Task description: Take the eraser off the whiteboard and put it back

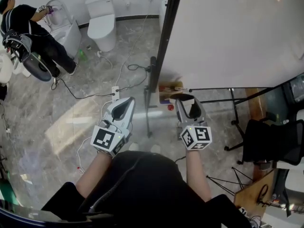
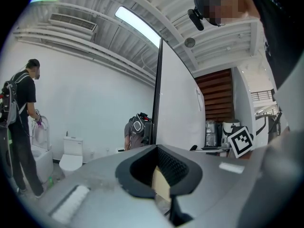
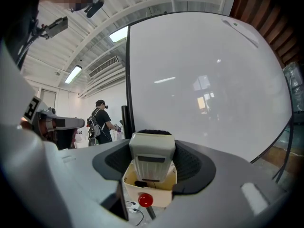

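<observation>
My right gripper (image 1: 190,99) (image 3: 152,136) is shut on the grey-white eraser (image 3: 152,158), which stands upright between its ribbed pads. In the head view the eraser (image 1: 188,104) is only a dark shape between the jaws. The gripper points level at the big whiteboard (image 1: 237,32) (image 3: 204,80), just off its lower left part. Below the jaws a cream box (image 1: 167,90) (image 3: 159,194) with a red knob (image 3: 145,200) sits at the board's foot. My left gripper (image 1: 129,99) (image 2: 156,147) hangs left of the board's dark edge, shut and holding nothing.
The board's black post (image 1: 152,80) stands between my grippers. Cables and a power strip (image 1: 115,93) lie on the marble floor. A person (image 1: 33,32) works by toilets (image 1: 101,23) at the far left. A black chair (image 1: 266,141) and stand legs fill the right.
</observation>
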`<state>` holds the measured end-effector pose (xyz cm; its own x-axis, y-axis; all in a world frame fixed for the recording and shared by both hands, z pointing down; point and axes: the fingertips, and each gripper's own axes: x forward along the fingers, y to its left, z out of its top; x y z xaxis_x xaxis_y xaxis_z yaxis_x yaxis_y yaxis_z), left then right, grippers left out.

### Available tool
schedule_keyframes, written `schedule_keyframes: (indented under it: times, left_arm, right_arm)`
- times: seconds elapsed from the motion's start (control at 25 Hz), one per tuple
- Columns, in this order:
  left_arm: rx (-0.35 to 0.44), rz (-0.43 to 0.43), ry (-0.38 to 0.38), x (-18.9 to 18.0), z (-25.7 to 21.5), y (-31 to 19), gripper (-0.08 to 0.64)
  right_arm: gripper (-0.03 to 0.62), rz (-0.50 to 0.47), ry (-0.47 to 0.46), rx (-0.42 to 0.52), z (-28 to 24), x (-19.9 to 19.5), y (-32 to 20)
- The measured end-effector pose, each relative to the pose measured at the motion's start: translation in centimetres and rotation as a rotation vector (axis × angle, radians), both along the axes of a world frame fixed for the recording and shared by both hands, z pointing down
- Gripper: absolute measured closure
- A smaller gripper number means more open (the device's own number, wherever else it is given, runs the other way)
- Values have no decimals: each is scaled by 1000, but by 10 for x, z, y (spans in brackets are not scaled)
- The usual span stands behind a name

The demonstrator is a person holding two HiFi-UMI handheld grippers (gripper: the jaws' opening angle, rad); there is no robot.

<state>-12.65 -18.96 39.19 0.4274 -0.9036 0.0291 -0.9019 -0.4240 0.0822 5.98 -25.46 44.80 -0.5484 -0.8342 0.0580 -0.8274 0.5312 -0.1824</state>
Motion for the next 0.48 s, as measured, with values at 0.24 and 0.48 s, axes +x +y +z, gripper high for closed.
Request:
schedule_keyframes:
  times: [0.24,0.48]
  left_arm:
    - [-3,-27,-2,-8,0,-1,554]
    - [-9,-48,-5,-15,2,-2,554]
  right_arm:
    - [324,4,41,-26,19,-4,-10]
    - [324,9,68,-57,36,-7,-16]
